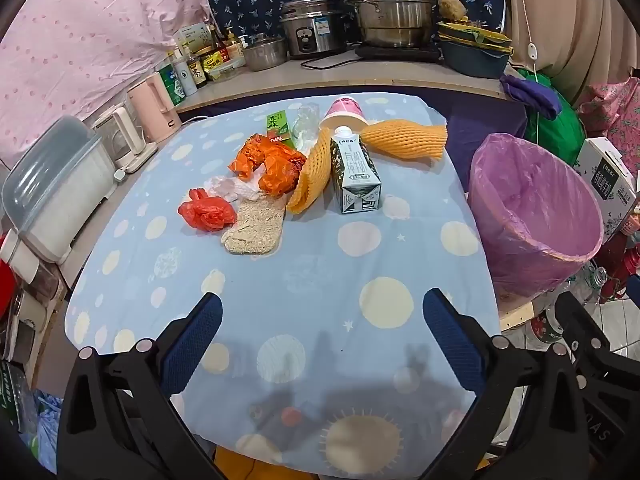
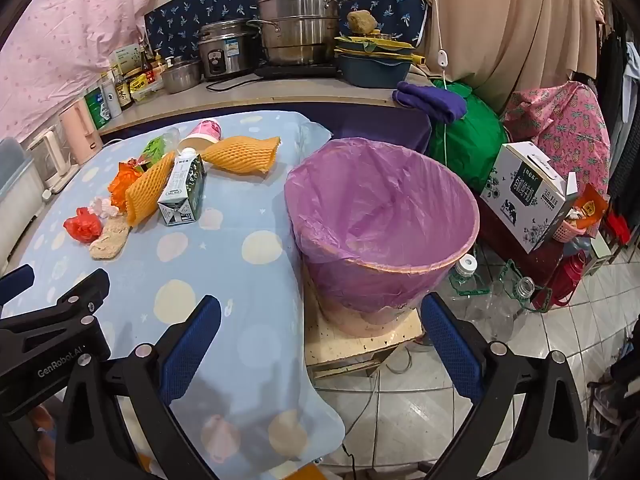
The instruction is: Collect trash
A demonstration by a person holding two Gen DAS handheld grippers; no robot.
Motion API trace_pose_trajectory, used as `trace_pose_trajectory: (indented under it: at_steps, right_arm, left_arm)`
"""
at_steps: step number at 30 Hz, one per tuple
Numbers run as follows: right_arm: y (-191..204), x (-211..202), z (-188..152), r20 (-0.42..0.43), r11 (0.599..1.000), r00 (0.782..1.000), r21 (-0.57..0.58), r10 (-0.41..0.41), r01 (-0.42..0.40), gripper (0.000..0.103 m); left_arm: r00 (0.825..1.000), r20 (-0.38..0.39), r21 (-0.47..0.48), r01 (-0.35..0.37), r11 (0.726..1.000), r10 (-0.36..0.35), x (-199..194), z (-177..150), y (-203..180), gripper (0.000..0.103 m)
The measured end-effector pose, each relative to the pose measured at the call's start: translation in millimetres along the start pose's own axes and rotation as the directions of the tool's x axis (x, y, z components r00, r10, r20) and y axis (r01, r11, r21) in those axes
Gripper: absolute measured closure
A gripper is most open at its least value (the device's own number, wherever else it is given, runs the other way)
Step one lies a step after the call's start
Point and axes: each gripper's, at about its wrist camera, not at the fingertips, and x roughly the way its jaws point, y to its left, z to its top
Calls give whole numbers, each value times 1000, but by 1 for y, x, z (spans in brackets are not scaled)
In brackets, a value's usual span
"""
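Trash lies in a heap on the blue spotted tablecloth (image 1: 304, 264): a milk carton (image 1: 354, 172), two orange foam nets (image 1: 404, 141), a pink cup (image 1: 345, 112), orange wrappers (image 1: 276, 164), a red bag (image 1: 206, 210), a beige pad (image 1: 254, 226) and a green box (image 1: 278, 124). A bin with a purple liner (image 2: 384, 224) stands right of the table, empty inside. My left gripper (image 1: 320, 320) is open above the near table. My right gripper (image 2: 320, 328) is open, just in front of the bin. The carton (image 2: 182, 190) also shows in the right wrist view.
A counter behind holds steel pots (image 1: 390, 4), a rice cooker (image 1: 312, 28), bottles and a pink kettle (image 1: 154, 106). A white appliance (image 1: 52, 200) stands at left. A milk box (image 2: 528, 192), empty bottles (image 2: 468, 280) and bags crowd the floor at right.
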Motion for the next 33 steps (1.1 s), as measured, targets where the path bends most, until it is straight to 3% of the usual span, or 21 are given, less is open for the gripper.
trace_pose_trajectory:
  at_steps: [33]
  right_arm:
    - [1,-3,-1,3,1000,1000,-3,-6,6,7]
  left_arm:
    - [1000,16,13,-5,1000,5,-5,4,-5,7]
